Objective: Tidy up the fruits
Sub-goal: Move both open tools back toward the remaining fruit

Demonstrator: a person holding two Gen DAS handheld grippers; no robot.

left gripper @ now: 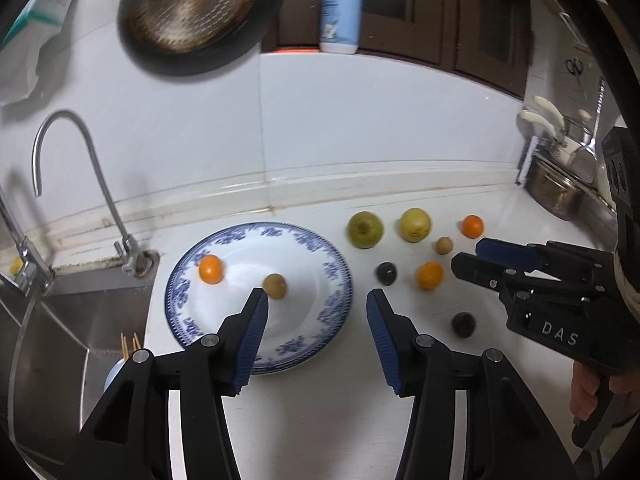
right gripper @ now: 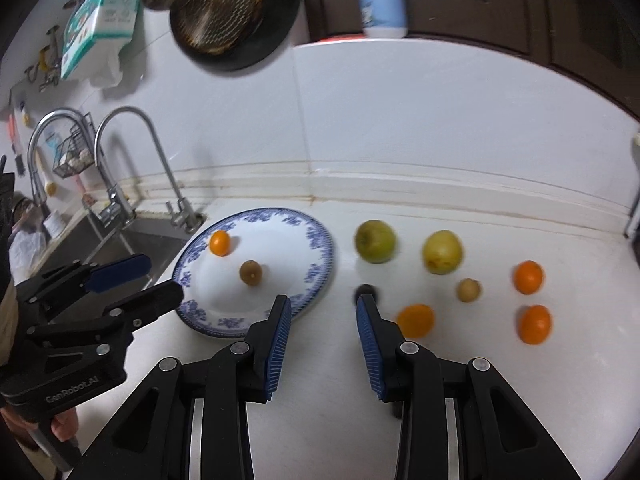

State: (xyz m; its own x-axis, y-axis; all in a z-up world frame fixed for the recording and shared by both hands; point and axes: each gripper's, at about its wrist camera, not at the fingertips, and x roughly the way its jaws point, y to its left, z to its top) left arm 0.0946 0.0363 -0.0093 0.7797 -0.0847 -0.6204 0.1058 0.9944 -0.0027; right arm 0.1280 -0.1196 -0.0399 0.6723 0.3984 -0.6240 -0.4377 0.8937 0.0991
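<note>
A blue-and-white plate (left gripper: 320, 256) (right gripper: 316, 240) sits on the white counter and holds a small orange (left gripper: 211, 269) (right gripper: 219, 243) and a brown kiwi (left gripper: 275, 286) (right gripper: 251, 272). To its right lie two green apples (left gripper: 365, 229) (left gripper: 415, 224), a dark fruit (left gripper: 386, 273) (right gripper: 366, 290), another dark fruit (left gripper: 463, 324), a small tan fruit (left gripper: 444, 245) (right gripper: 468, 290) and several oranges (left gripper: 429, 275) (right gripper: 528, 277). My left gripper (left gripper: 317, 298) is open and empty over the plate's right side. My right gripper (right gripper: 323, 304) is open and empty, its right finger just in front of the dark fruit.
A steel sink (left gripper: 60, 320) with a curved tap (left gripper: 80, 168) lies left of the plate. A pan (left gripper: 192, 12) hangs on the wall, a soap bottle (left gripper: 341, 12) stands on the ledge, and a pot with utensils (left gripper: 556, 188) sits at the far right.
</note>
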